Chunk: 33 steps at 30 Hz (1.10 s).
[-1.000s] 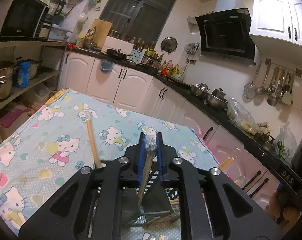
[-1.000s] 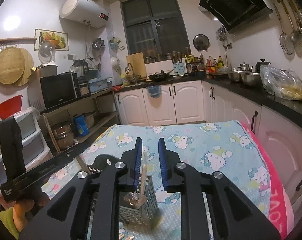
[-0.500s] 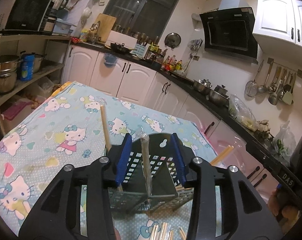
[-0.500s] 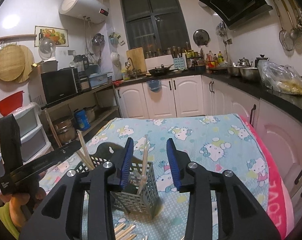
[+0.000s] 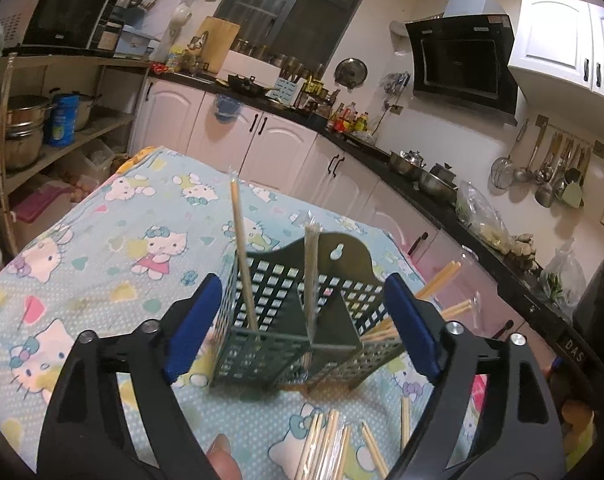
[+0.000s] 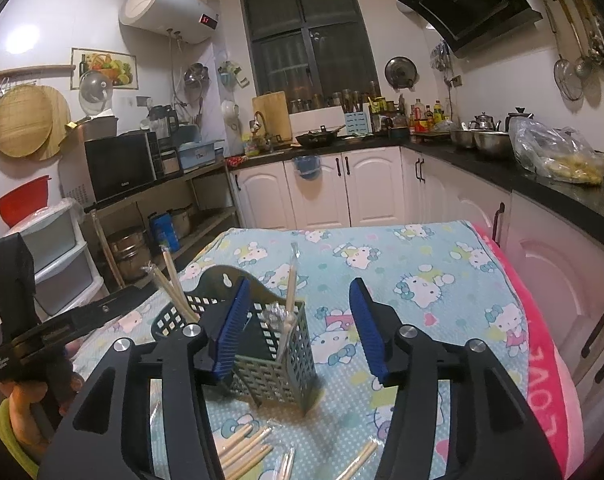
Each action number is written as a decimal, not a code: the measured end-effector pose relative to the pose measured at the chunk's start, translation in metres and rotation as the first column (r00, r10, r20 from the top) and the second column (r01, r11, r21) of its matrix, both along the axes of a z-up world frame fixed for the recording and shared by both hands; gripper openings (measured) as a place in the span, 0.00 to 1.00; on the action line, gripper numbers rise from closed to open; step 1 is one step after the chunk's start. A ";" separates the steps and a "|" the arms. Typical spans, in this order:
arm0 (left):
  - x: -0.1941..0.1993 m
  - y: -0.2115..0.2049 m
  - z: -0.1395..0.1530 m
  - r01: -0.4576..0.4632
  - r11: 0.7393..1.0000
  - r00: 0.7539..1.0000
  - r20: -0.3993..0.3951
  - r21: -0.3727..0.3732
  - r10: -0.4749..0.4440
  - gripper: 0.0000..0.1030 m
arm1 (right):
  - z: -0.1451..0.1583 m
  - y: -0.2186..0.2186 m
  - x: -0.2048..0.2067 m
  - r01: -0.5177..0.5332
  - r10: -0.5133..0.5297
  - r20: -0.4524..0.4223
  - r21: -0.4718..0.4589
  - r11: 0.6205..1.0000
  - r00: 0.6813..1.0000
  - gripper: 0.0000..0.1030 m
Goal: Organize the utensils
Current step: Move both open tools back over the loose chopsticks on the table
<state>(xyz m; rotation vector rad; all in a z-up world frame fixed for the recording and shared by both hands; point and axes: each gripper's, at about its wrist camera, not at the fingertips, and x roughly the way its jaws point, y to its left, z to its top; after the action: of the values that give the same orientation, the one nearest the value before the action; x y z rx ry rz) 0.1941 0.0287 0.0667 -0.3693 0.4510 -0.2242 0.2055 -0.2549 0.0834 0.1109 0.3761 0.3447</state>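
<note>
We find the left gripper [image 5: 302, 334] spread wide, its blue pads [image 5: 192, 328] standing either side of the utensil basket [image 5: 298, 320] without touching it and with nothing held between them. The right gripper [image 6: 300, 330] is likewise wide open and empty; its left pad [image 6: 232, 326] overlaps the basket [image 6: 270, 344] in that view, but we cannot tell whether it touches. The basket stands upright on the cartoon-print tablecloth [image 5: 102, 248], at twelve o'clock from the left gripper. In the left wrist view a bare chopstick [image 5: 244, 256] stands in the compartment at ten o'clock, and a wrapped chopstick [image 5: 310, 276] stands against the centre divider. More chopsticks [image 5: 441, 280] lean out of the basket toward three o'clock. In the right wrist view we note a wrapped chopstick [image 6: 290, 280] upright in the near compartment. Loose chopsticks [image 5: 329, 444] lie flat on the cloth at six o'clock from the basket, near the gripper bodies.
</note>
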 end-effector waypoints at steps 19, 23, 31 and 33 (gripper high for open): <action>-0.040 0.001 -0.021 0.023 0.999 0.998 -0.055 0.026 -0.021 0.85 | -0.026 0.001 -0.038 -0.028 0.026 -0.057 -0.034 0.999 0.998 0.53; -0.048 0.005 -0.029 0.011 0.998 0.997 -0.075 0.056 -0.007 0.85 | -0.035 0.008 -0.045 -0.057 0.053 -0.072 -0.063 0.996 0.996 0.53; -0.062 0.016 -0.043 -0.024 0.997 0.993 -0.113 0.075 0.033 0.85 | -0.051 0.022 -0.054 -0.118 0.107 -0.116 -0.094 0.988 0.987 0.53; -0.064 0.017 -0.046 -0.027 0.996 0.991 -0.127 0.085 0.037 0.85 | -0.057 0.025 -0.056 -0.128 0.114 -0.126 -0.106 0.986 0.986 0.53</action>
<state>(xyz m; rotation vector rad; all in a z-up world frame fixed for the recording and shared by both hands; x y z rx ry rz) 0.1306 0.0457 0.0212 -0.3107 0.5793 -0.1504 0.1499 -0.2299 0.0268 -0.0036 0.5212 0.4369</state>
